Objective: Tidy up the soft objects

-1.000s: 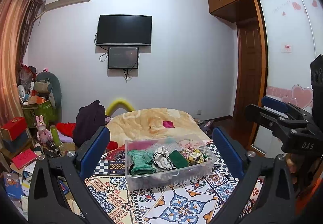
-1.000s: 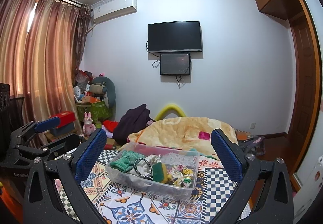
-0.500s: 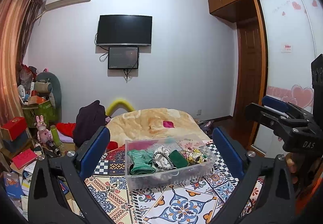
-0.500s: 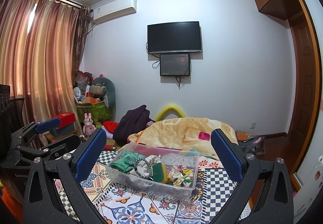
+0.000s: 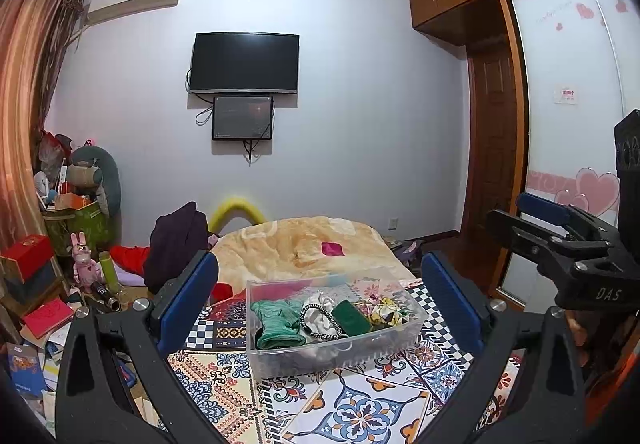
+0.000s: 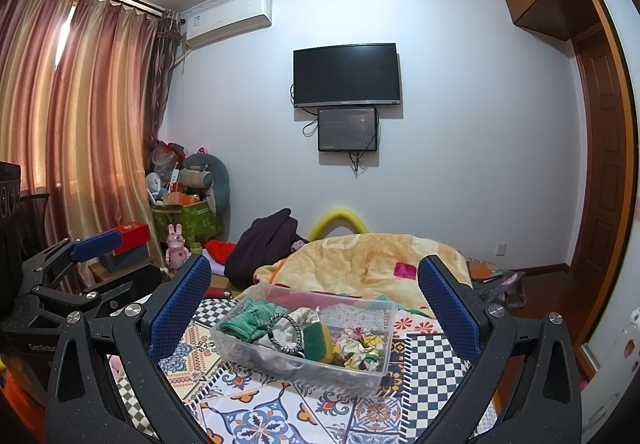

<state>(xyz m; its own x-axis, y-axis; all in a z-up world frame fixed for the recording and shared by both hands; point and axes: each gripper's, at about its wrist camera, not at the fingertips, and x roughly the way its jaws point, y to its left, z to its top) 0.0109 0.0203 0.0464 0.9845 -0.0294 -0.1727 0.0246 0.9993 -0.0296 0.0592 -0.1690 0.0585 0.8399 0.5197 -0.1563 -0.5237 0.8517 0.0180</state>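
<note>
Left gripper (image 5: 320,308) held above the patterned cloth (image 5: 360,412), jaws spread wide and gripping nothing. Between the blue pads (image 5: 188,300), a clear plastic bin (image 5: 332,352) resting on that cloth, just in front of a tan blanket (image 5: 304,248). Inside, from left to right: green knit piece (image 5: 276,324), beaded black-and-white band (image 5: 320,322), dark green pad (image 5: 352,318), floral scrunchie (image 5: 380,310), possibly more underneath. Right gripper (image 6: 314,304) likewise above the bin, jaws wide apart, empty.
</note>
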